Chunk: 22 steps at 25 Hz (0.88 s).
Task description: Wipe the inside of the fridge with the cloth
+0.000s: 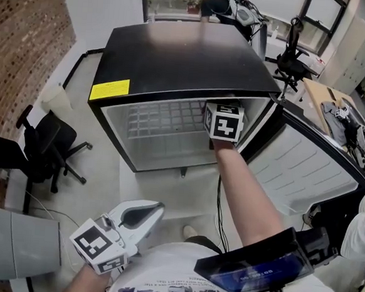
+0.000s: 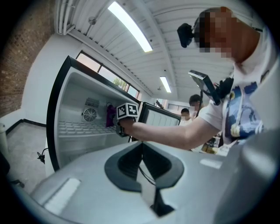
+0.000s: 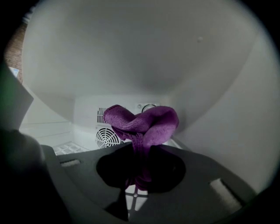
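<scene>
While inside the fridge (image 1: 183, 54), right claw (image 3: 138, 175) clamped on cloth (image 3: 144, 123)

We see a black office chair (image 1: 41, 147) on the floor (image 1: 95, 173) by the brick wall (image 1: 28, 29); a second chair (image 1: 293, 61) stands near a desk (image 1: 319, 93).

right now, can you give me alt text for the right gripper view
The right claw is shut on a bunched purple cloth, held up inside the white fridge. Behind the cloth is a round fan grille.
</scene>
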Motion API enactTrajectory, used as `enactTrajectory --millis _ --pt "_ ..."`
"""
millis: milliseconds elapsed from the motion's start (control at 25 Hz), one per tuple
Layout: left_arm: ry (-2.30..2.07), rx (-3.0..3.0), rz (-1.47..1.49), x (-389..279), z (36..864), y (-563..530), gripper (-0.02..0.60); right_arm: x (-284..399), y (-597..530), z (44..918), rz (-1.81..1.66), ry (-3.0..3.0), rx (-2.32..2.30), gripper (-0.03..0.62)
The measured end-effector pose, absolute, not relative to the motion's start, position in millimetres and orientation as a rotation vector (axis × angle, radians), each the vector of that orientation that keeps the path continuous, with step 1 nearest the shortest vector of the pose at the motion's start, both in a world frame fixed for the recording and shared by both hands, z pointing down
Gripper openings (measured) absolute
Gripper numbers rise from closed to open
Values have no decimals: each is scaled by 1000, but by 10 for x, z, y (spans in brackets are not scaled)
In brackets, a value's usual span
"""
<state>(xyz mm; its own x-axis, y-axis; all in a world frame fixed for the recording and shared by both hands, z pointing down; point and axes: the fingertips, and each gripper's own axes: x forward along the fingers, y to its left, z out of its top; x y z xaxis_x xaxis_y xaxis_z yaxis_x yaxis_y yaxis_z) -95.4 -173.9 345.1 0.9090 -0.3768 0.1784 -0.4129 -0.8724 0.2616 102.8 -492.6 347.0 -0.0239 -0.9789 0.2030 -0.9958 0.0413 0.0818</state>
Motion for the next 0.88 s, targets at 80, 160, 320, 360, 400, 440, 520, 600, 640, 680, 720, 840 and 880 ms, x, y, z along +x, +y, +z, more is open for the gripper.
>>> enactTrajectory --millis 80,160,320,360,400,440,520,600,640,680,720,840,880 --pt "-586 2776 170 -978 3449 -1714 5 1083 -4895 3461 132 -2078 2079 66" --pt "-581 2779 165 -1001 3448 -1693 5 1131 -4853 3448 143 -2053 2117 66" --pt "-570 2782 159 -1052 3453 -1639 5 1189 -4719 3393 140 -2024 2180 66" --pt "-564 2783 160 -1065 3456 -1620 5 1200 -4674 3377 134 -2019 2193 66" --pt "-558 2784 161 -1077 3461 -1599 5 1215 -4624 3362 129 -2014 2206 66" --pt "-550 2786 163 -1086 3466 -1579 5 1237 -4571 3347 126 -2006 2221 66" --pt "-535 2790 164 -1101 3473 -1535 5 1285 -4458 3316 121 -1993 2253 66" --pt "-522 2794 164 -1114 3476 -1486 5 1313 -4345 3296 122 -1986 2278 66" --pt "-514 2797 165 -1118 3478 -1463 5 1325 -4290 3293 122 -1982 2287 66" --pt "-505 2799 166 -1119 3480 -1441 5 1341 -4237 3293 122 -1976 2295 66" --pt "-493 2802 169 -1115 3481 -1419 5 1362 -4184 3295 121 -1968 2303 66" --pt "-455 2813 176 -1092 3478 -1353 5 1444 -4022 3304 115 -1944 2323 66" --pt "-445 2815 177 -1085 3477 -1330 5 1463 -3971 3302 111 -1938 2327 66"
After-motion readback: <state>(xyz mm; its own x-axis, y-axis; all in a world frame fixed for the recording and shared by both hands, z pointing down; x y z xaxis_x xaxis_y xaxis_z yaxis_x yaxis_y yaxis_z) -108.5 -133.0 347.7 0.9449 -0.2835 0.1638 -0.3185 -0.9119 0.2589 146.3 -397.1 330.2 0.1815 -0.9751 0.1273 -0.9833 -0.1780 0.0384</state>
